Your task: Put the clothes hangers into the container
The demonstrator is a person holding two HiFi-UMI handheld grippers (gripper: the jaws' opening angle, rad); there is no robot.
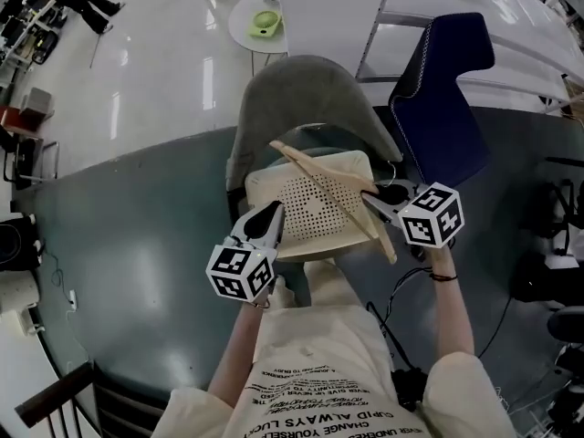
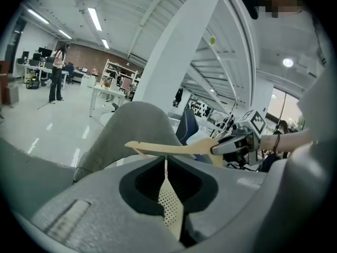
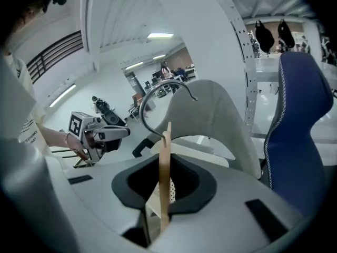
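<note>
A pale wooden hanger (image 1: 333, 199) (metal-hooked) slants over the open cream perforated container (image 1: 315, 241).

A glossy white floor (image 1: 164, 71) reflects the ceiling strip lights (image 2: 96, 19); nearer, it gives way to a dark grey-green mat (image 1: 137, 245). A grey chair (image 1: 306, 99) stands beside a blue chair (image 1: 447, 89), with a round white table (image 1: 242, 12) behind them. A slanting white column (image 2: 184, 51) rises mid-room, with a brick wall (image 2: 84, 54) and shelves (image 2: 118, 75) far off and a bright window (image 2: 279, 107) at right
</note>
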